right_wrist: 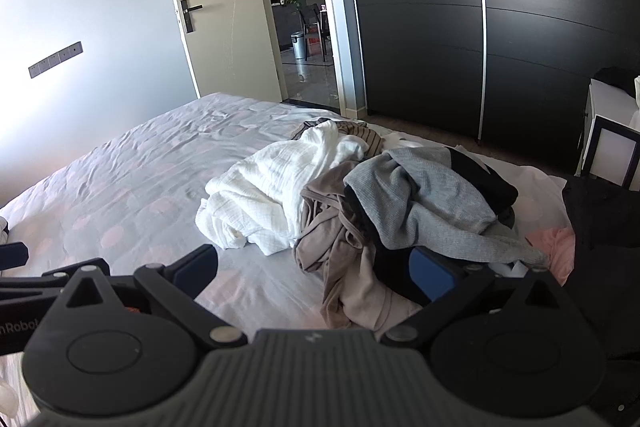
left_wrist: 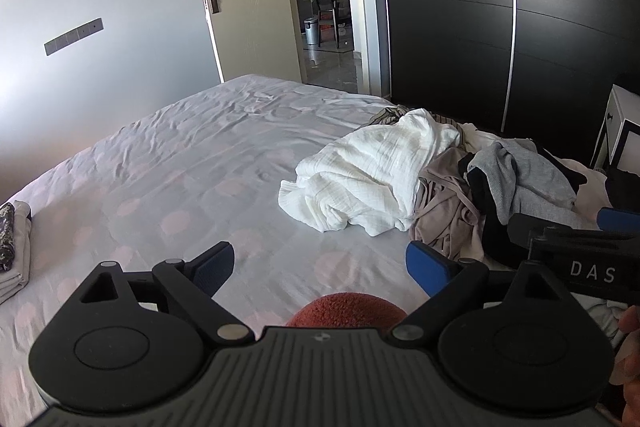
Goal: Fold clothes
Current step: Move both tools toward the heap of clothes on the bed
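Taupe garment (right_wrist: 344,267) perhaps touching right gripper (right_wrist: 316,273) — spread.

A: What is the left gripper (left_wrist: 320,265) built like?
B: Black linkage arms, silver pivot screws, two round black discs, a ribbed grey body and blue pads (left_wrist: 430,267).
A: And the right gripper (right_wrist: 316,273)?
B: The same build, blue pads too. Seen from the left, its near bar carries white letters "DAS".

Clothes pile (right_wrist: 360,195) on bed (right_wrist: 140,187), right.
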